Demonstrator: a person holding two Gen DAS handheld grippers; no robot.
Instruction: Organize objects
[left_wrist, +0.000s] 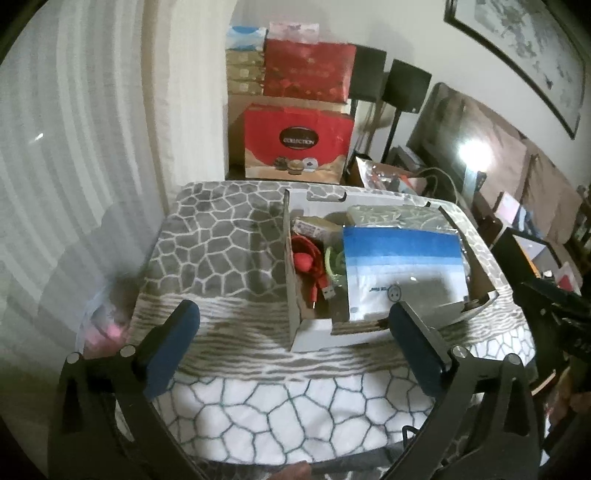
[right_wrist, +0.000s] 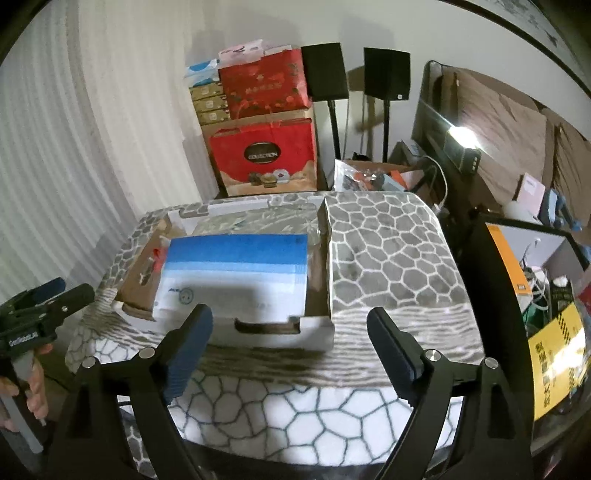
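Note:
An open white cardboard box (left_wrist: 314, 334) (right_wrist: 273, 332) stands on a table draped in a stone-patterned blanket (left_wrist: 221, 251) (right_wrist: 388, 258). On top inside lies a blue-and-white packet (left_wrist: 402, 269) (right_wrist: 236, 269), with a red cable (left_wrist: 314, 258) and a green item (left_wrist: 334, 264) beside it. My left gripper (left_wrist: 291, 328) is open, held back from the box's near wall with nothing between its fingers. My right gripper (right_wrist: 291, 332) is open too, in front of the box's near wall, holding nothing. The left gripper (right_wrist: 40, 306), held in a hand, also shows at the left edge of the right wrist view.
Red gift boxes (left_wrist: 295, 140) (right_wrist: 266, 162) and cartons are stacked behind the table. Two black speakers on stands (right_wrist: 386, 74) and a cluttered bench (right_wrist: 373, 177) stand at the back right. A shelf with yellow packaging (right_wrist: 554, 347) is close on the right. Curtains (left_wrist: 74, 166) hang on the left.

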